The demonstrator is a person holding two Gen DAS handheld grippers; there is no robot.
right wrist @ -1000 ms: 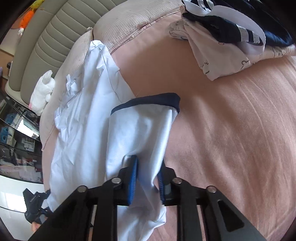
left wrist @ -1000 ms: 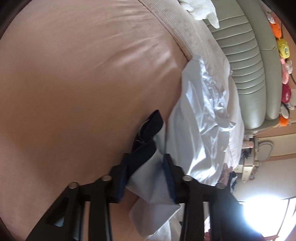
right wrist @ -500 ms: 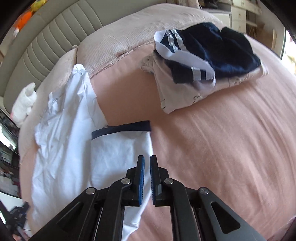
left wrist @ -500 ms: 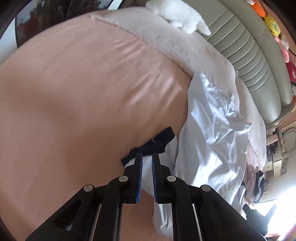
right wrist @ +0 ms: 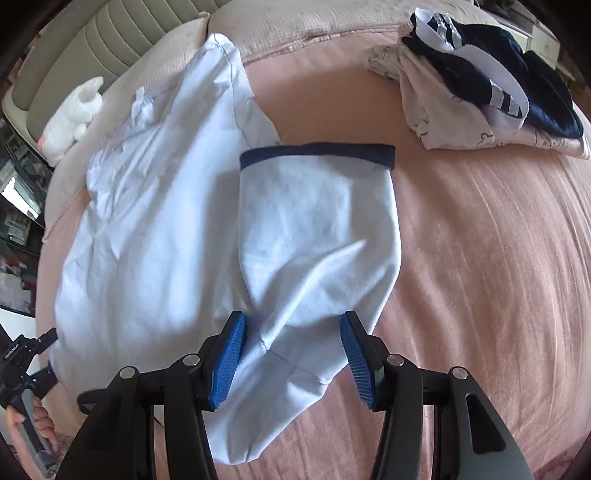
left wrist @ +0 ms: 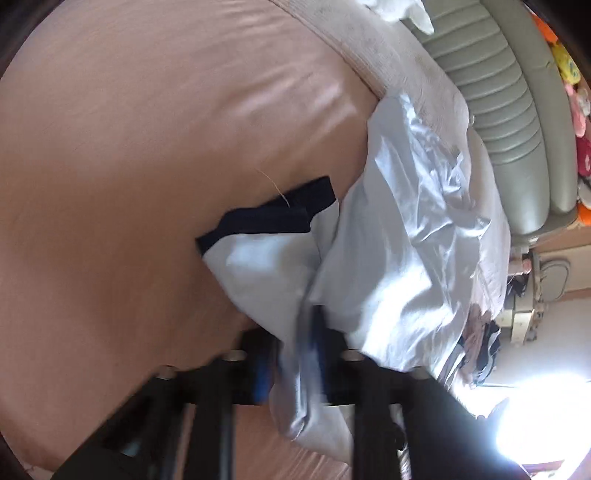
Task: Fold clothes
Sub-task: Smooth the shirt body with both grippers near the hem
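Two black claws with ribbed blue pads work at six o'clock in their own wrist views, low over a bed (right wrist: 480, 258) covered in a soft, faintly creased salmon-pink sheet. The right claw (right wrist: 293, 349) is opening, its pads standing either side of a folded sleeve of the pale blue shirt (right wrist: 155, 229) without pressing it. The left claw (left wrist: 291, 354), blurred, is pinched tight on a fold of the same shirt. That shirt lies spread on the bed from six toward eleven o'clock in the right wrist view: thin, smooth cloth, crumpled in its far half, the sleeve ending in a dark navy cuff (right wrist: 317, 153) at twelve o'clock. At seven o'clock a hand (right wrist: 37, 424) grips the left tool's handle. Farther off, at two o'clock, a pile of clothes (right wrist: 480, 85) sits in a heap, navy with white stripes over cream. Beyond lies a quilted beige pillow (right wrist: 295, 22), a white plush toy (right wrist: 74, 110) at ten o'clock, and a ribbed grey-green padded headboard (right wrist: 92, 40).
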